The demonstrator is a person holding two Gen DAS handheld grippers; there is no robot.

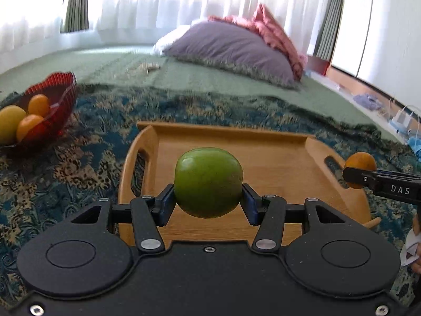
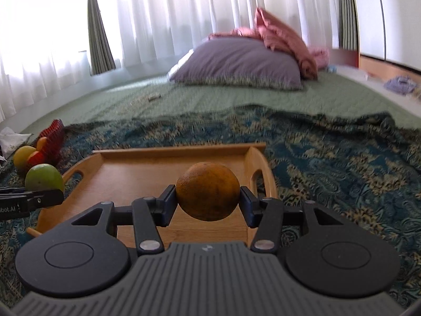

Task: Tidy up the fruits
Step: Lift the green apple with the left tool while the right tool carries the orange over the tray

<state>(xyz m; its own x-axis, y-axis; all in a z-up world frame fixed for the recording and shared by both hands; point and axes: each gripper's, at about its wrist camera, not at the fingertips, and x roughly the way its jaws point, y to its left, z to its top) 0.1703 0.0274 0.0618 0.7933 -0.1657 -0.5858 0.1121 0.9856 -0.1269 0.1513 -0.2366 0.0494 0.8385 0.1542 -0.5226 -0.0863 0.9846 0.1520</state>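
While both grippers hang above the wooden tray (image 1: 273, 163), your left gripper (image 1: 208, 200) clamps a green apple (image 1: 208, 181) and your right gripper (image 2: 208, 201) clamps an orange (image 2: 208, 191); the red bowl (image 1: 56, 89) of fruit sits left.

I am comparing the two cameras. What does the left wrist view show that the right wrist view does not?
Only the left wrist view: the open inside of the red bowl, and boxes with cables at the far right. Only the right wrist view: white paper at the far left. Both: the wooden tray, the green apple held by the left gripper, the orange held by the right gripper, the purple pillow.
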